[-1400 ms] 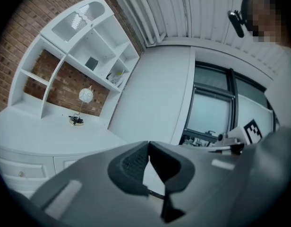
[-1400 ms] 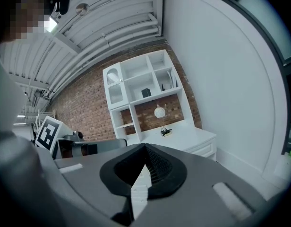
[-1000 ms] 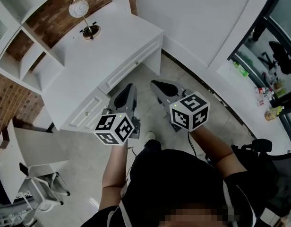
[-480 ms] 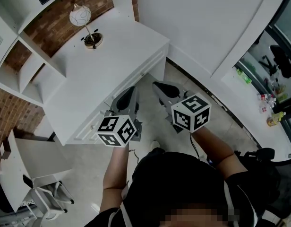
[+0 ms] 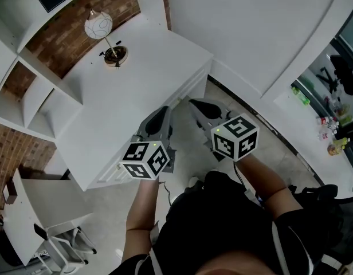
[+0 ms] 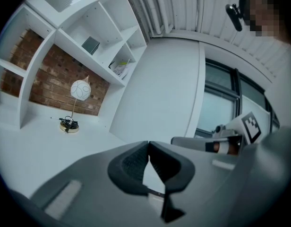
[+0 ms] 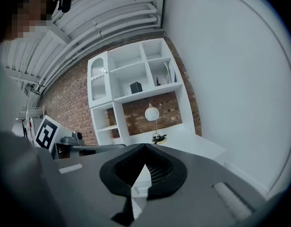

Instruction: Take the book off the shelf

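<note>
Two things on the white shelf unit (image 7: 118, 109) could be the book. One is a dark, flat, square volume (image 6: 90, 45) standing tilted in an upper compartment. The other is a few pale, thin booklets (image 6: 119, 68) leaning in the neighbouring compartment, at 4 o'clock from it in the left gripper view. Which of them the task means I cannot tell. Both sit above the red-brick back panel (image 6: 55, 86), well apart from either tool.

In the head view the dark volume lies at 11 o'clock from the left tool (image 5: 160, 111) and the right tool (image 5: 193, 102), with the whole white worktop (image 5: 136, 73) between them. The left tool's jaws are closed tip to tip with nothing between them, and the right tool's jaws are closed and empty in the same way. The two tools are side by side near the worktop's front edge, the right one at 3 o'clock from the left.

A white globe lamp on a thin stem with a round brass base (image 5: 112, 53) stands on the worktop under the shelf, at about 4 o'clock from the dark volume.
</note>
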`<control>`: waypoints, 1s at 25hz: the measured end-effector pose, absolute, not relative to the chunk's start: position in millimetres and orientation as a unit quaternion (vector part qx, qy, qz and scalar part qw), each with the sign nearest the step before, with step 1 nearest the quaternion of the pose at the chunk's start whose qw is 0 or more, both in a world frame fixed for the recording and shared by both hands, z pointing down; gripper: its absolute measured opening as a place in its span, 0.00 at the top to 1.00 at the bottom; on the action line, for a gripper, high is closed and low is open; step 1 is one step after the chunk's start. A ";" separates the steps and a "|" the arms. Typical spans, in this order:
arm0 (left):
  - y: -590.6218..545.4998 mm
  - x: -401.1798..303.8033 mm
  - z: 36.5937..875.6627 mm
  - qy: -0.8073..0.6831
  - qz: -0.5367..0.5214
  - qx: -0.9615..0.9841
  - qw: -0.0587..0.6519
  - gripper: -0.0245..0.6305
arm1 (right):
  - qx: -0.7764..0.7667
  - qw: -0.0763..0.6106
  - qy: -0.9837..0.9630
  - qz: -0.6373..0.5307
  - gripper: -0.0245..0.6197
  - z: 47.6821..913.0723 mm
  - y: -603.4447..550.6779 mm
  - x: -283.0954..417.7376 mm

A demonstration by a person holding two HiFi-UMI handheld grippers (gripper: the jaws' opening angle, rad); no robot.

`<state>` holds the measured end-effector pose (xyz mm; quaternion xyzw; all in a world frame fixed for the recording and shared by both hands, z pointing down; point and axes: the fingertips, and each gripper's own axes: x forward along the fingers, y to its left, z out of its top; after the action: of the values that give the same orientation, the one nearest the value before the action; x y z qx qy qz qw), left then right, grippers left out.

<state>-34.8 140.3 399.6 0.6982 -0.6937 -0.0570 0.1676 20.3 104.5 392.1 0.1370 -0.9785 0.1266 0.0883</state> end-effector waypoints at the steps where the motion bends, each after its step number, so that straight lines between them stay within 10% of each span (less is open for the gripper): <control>1: 136.0 -35.9 400.9 -0.692 -0.054 0.700 0.169 0.95 | 0.138 0.087 -0.978 0.128 0.96 391.8 100.1 17.7; 25: -13.7 -78.0 374.8 -0.728 -0.054 0.669 0.137 0.95 | 0.083 0.065 -0.987 0.121 0.96 370.8 -49.7 -39.1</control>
<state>-78.0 -13.7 374.8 0.6694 -0.7282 -0.0538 0.1366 -39.1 -49.7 370.8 0.0830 -0.9871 0.1209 0.0648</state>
